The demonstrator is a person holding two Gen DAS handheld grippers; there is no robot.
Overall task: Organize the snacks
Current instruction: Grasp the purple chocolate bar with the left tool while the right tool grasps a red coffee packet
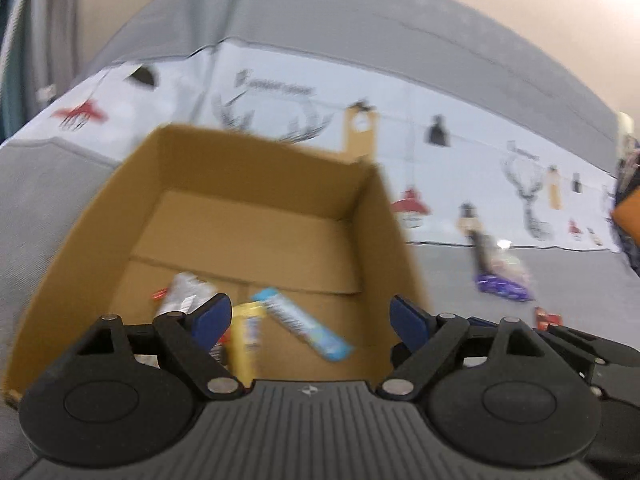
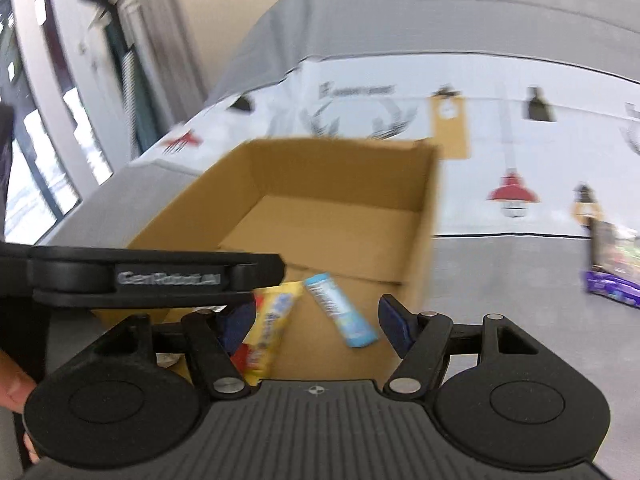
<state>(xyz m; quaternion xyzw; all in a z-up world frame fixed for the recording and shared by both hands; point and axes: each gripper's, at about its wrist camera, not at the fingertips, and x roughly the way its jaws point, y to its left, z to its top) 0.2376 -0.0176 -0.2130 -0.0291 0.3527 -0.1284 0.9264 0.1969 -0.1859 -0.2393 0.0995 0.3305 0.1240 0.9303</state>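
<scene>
An open cardboard box (image 1: 256, 168) stands on a grey sofa seat; it also shows in the right wrist view (image 2: 340, 168). Inside lie a light blue bar (image 1: 304, 324), a yellow bar (image 1: 246, 340) and a silver wrapper (image 1: 182, 294). The blue bar (image 2: 340, 310) and yellow bar (image 2: 272, 320) also show in the right wrist view. My left gripper (image 1: 310, 322) is open and empty above the box's near edge. My right gripper (image 2: 316, 322) is open and empty over the same edge. The left gripper's body (image 2: 160, 276) crosses the right wrist view at left.
Purple snack packs (image 1: 502, 280) and a small red one (image 1: 548, 316) lie on the seat right of the box; the purple packs also show in the right wrist view (image 2: 612, 280). A white printed cloth (image 1: 280, 96) covers the sofa back. A window (image 2: 36, 120) is at far left.
</scene>
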